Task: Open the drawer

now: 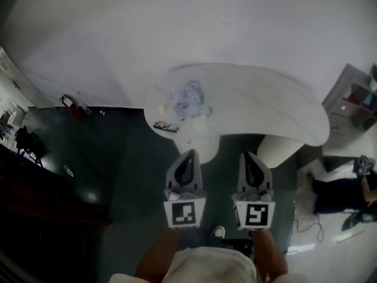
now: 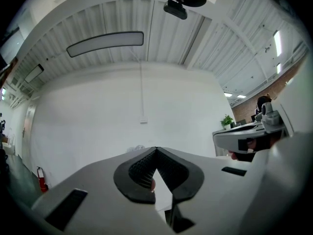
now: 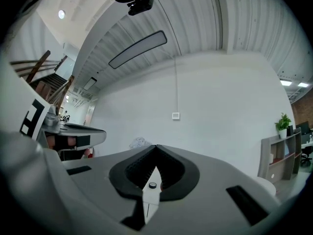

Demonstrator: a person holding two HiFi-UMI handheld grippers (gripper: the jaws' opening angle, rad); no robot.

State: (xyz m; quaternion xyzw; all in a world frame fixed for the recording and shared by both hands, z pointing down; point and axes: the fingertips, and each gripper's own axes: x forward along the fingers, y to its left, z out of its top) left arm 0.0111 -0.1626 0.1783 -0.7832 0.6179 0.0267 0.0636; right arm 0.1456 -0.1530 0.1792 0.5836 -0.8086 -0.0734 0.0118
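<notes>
Approach: left gripper [image 1: 188,155] and right gripper [image 1: 252,157] both pressed together, empty. Likely drawer knob [image 3: 153,185] (small, round) sits ahead under the white table [image 1: 283,108]; spread jaws first, then centre on it.

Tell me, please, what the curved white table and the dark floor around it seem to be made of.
The table looks like smooth white laminate or moulded plastic with a soft sheen: even colour, rounded edge, no grain; which, I cannot tell. The floor seems a dark green glossy coating or vinyl, since it shows pale reflections.
</notes>
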